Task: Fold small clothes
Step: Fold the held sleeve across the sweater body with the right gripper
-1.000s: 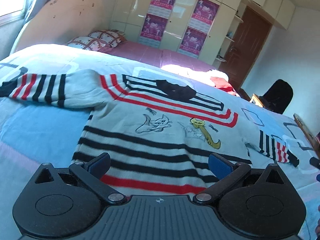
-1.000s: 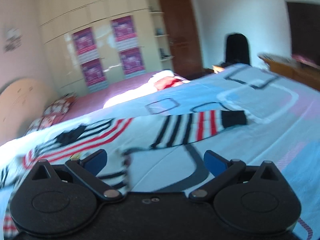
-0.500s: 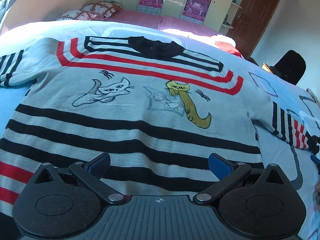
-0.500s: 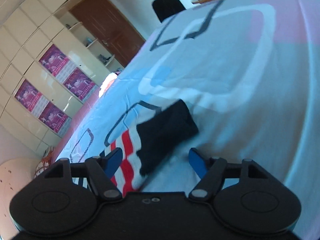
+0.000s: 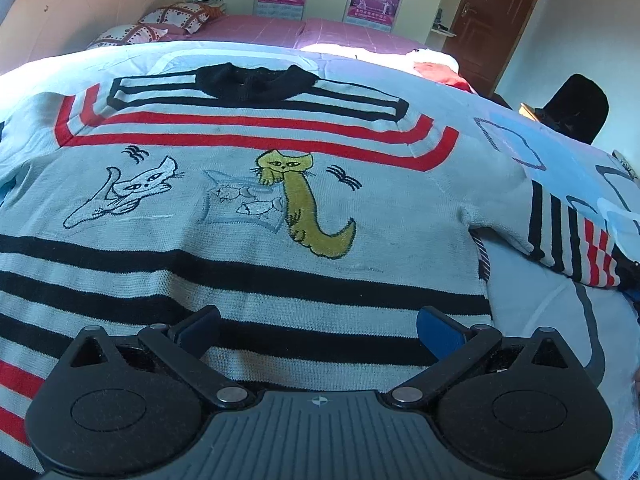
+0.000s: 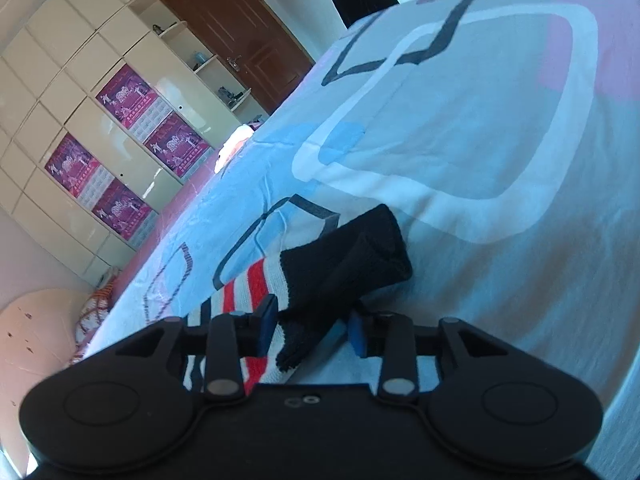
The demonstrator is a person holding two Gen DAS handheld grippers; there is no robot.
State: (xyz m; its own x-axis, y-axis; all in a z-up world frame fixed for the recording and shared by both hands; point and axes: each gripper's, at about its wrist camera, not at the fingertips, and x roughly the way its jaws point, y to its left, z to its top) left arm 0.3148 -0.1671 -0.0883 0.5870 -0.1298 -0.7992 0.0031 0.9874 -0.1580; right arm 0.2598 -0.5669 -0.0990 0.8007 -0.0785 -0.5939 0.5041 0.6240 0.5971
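The sweater [image 5: 248, 216] lay flat and unfolded on the bed [image 6: 480, 128]. My right gripper [image 6: 308, 330] pinched its black cuff [image 6: 352, 256]; my left gripper [image 5: 318, 326] hovered, fingers wide. All folding remained.

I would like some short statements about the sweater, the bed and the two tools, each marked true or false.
1. The sweater lies spread on the bed. True.
2. The left tool grips the collar. False: it is open, over the striped hem, and the collar is far from it.
3. The right tool is around the black cuff. True.
4. Both cats on the sweater are yellow. False: one is yellow, one white.
5. The door stands open. False: it is shut.
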